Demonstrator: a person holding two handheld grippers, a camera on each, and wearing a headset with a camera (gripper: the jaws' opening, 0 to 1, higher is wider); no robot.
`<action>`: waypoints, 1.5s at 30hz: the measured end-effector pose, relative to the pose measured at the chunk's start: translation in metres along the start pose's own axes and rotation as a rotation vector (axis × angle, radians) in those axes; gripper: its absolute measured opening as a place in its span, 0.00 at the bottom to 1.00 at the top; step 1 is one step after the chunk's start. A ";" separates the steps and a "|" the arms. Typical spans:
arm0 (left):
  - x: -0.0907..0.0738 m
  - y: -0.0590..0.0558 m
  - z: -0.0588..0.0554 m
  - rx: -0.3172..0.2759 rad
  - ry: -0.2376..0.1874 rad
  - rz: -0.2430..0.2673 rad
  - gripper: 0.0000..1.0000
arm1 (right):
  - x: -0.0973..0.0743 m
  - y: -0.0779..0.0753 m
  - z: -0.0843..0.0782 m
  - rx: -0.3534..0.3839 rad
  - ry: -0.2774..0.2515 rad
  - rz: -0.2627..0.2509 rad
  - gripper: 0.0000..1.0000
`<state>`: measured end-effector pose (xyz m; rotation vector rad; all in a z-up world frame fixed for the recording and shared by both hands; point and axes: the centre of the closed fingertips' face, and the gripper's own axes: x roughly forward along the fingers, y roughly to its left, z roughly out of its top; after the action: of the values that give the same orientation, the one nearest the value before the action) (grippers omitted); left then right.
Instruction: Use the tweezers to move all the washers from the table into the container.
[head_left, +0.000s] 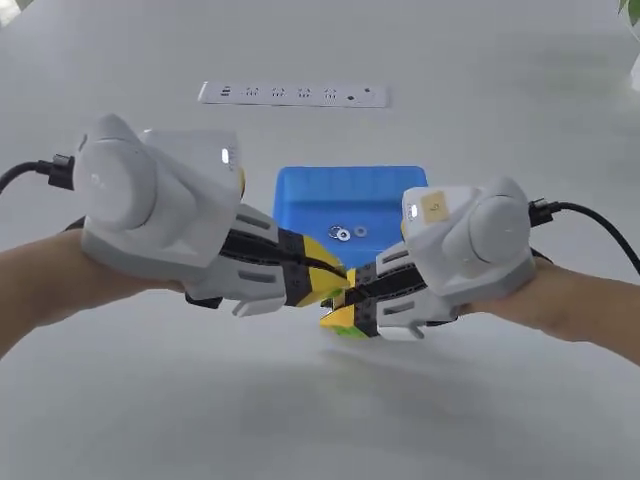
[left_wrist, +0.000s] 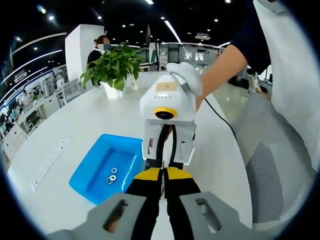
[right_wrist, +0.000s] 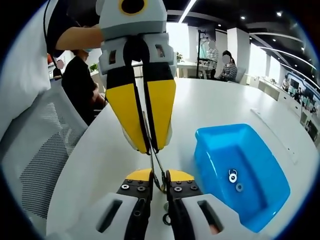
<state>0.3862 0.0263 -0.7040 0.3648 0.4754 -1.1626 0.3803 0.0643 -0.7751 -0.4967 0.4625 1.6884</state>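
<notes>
Washers (head_left: 345, 234): a small cluster lying inside the blue container (head_left: 300, 195), centre of head view, just above the grippers. Tweezers (right_wrist: 156, 167): thin metal, lower centre of right gripper view. Left gripper (head_left: 333, 283) and right gripper (head_left: 340, 318): meeting tip to tip, each clenched on the tweezers. Power strip (head_left: 292, 94): upper frame.

Three washers (head_left: 344, 235), one container (head_left: 300, 195), one tweezers (right_wrist: 156, 162)

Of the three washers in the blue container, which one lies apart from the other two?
The washer on the right in the head view: it lies alone, while the other two washers lie together.
</notes>
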 end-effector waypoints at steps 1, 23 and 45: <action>0.000 0.000 0.000 0.000 0.001 0.002 0.05 | 0.000 0.000 0.000 -0.005 0.000 0.000 0.11; -0.007 0.002 -0.008 -0.044 0.028 0.027 0.32 | 0.003 0.001 0.005 -0.026 -0.019 -0.017 0.09; -0.036 -0.010 -0.039 -0.145 0.018 0.151 0.64 | -0.038 -0.004 0.029 -0.030 -0.045 -0.058 0.09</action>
<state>0.3591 0.0704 -0.7180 0.2807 0.5358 -0.9733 0.3878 0.0501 -0.7304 -0.4889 0.3874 1.6495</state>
